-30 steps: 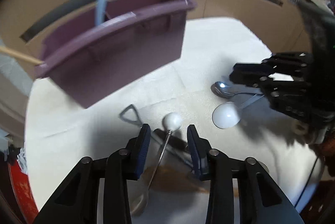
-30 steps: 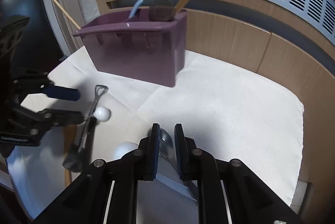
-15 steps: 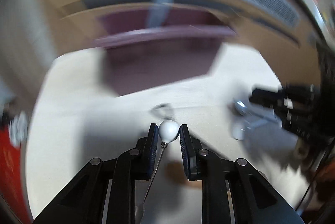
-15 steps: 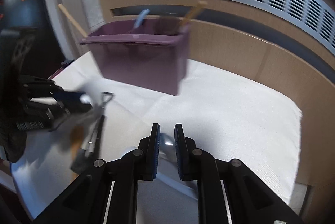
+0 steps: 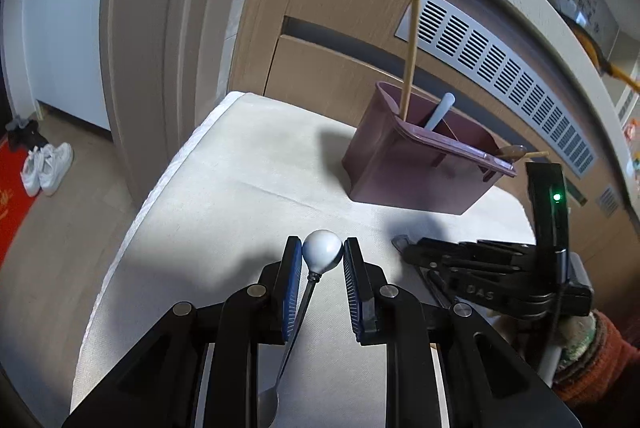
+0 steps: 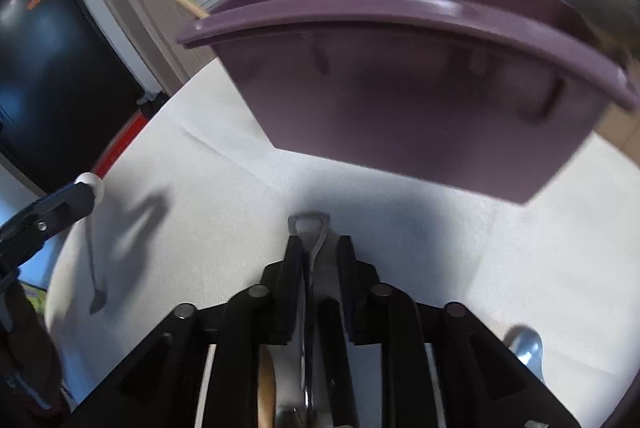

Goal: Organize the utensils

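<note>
**Ball-ended spoon lifted, second utensil straddled below the caddy**

While the left gripper (image 5: 322, 260) clamps the white ball end of a slim metal spoon (image 5: 322, 251), its jaws closed on the ball from both sides, the spoon's thin stem hangs down between the black fingers and its bowl shows near the bottom edge of the left wrist view. In the right wrist view the same spoon dangles above the white cloth, clear of it, with its shadow beside it. Those jaws closed earlier in the last second and have held steady since.

The purple utensil caddy (image 5: 416, 171) stands on the cloth-covered worktop (image 5: 240, 187), beyond the spoon and to its right. A wooden chopstick (image 5: 410, 59) leans out of the caddy's left compartment, a pale blue handle (image 5: 440, 111) rises from the next one, and a dark wooden spoon (image 5: 514, 151) rests at its far right end.

In front of the caddy, the right gripper (image 6: 319, 260) is low over the cloth. Its jaws have just been opening and stand partly apart, straddling a metal utensil with a loop-shaped handle end (image 6: 308, 224) that lies on the cloth; the pads do not appear to press on it. Another metal spoon (image 6: 526, 346) lies to the right of that gripper.

Behind the caddy runs a wooden panel with a louvred vent (image 5: 500, 67).
</note>
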The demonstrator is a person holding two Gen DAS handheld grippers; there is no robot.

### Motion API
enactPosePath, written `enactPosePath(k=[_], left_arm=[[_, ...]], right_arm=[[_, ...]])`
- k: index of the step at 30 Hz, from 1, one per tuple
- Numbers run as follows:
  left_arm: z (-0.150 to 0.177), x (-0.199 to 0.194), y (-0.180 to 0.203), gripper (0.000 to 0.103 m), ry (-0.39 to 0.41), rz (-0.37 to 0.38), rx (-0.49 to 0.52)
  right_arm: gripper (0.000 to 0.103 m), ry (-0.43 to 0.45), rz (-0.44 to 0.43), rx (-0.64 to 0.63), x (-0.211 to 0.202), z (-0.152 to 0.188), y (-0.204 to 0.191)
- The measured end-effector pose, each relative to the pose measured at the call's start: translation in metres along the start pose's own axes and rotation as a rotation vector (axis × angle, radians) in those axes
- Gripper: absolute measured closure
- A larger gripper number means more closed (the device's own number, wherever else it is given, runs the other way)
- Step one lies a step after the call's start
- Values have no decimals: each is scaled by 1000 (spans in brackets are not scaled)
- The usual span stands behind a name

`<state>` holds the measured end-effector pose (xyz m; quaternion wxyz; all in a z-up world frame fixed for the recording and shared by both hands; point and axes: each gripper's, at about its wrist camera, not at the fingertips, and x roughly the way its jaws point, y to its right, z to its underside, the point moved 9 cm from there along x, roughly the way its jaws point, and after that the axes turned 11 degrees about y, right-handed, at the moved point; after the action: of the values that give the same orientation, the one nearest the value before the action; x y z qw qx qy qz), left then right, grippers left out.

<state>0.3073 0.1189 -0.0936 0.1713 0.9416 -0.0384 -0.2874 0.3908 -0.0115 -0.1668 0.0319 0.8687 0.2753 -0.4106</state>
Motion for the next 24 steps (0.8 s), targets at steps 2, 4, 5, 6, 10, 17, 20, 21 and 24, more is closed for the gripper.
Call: enactPosePath(k=[2, 4, 5, 6, 10, 17, 20, 21, 24], left_arm=[[0, 2, -7, 81, -4, 16, -28], [2, 1, -12, 81, -8, 21, -45], [2, 2, -14, 81, -11, 26, -52], [3, 4, -15, 81, -12, 27, -56], [4, 4, -19, 81, -15, 32, -67], [-1, -10, 2, 81, 5, 34, -25], [-8, -19, 19, 81, 23, 48, -4], [-10, -21, 24, 81, 28, 53, 0], [-17, -30, 44, 81, 49, 70, 26]], right_arm=[[78, 3, 21, -40, 4, -2, -6], [77, 11, 44, -66, 8, -5, -11], [76, 13, 52, -70, 9, -4, -13], [74, 15, 54, -72, 9, -4, -14], [72, 16, 82, -164, 10, 2, -24], [83, 66, 78, -180, -14, 8, -25], [83, 136, 68, -186, -43, 8, -24], [83, 162, 63, -189, -56, 10, -25], [83, 232, 56, -193, -94, 11, -20]])
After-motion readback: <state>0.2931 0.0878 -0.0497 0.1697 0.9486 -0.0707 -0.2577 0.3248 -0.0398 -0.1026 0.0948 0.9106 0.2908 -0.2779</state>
